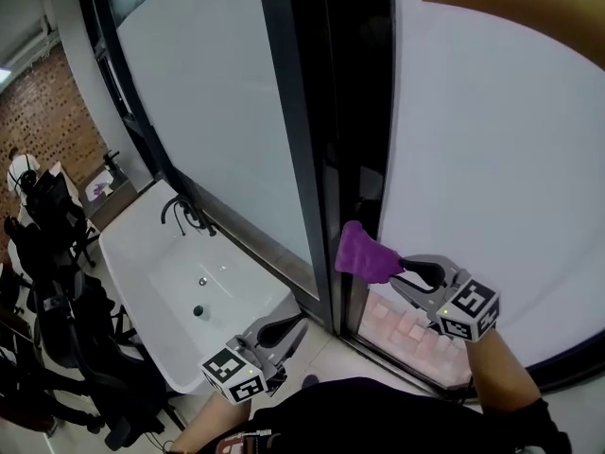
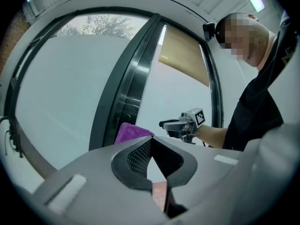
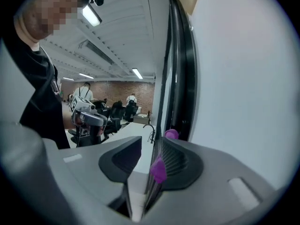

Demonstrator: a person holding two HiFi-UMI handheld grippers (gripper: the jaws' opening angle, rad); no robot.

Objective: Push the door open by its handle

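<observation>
The frosted glass door (image 1: 492, 159) stands in a black frame (image 1: 321, 159). Its handle is a dark shape on the frame edge (image 1: 364, 201), hard to make out. A purple cloth (image 1: 364, 253) hangs just below it, at the tip of my right gripper (image 1: 405, 274). In the right gripper view the jaws (image 3: 149, 165) stand apart; a scrap of the cloth (image 3: 158, 168) lies against the right-hand pad only. My left gripper (image 1: 301, 322) is lower and to the left, level, short of the frame. Its tips (image 2: 150, 140) meet with nothing between them.
A long white basin (image 1: 180, 282) with a black tap (image 1: 180, 211) runs along the glass wall at the left. Black office chairs (image 1: 57, 329) crowd the far left. Pale pink tiles (image 1: 406, 324) show through the glass at the door's foot. People stand far back (image 3: 84, 90).
</observation>
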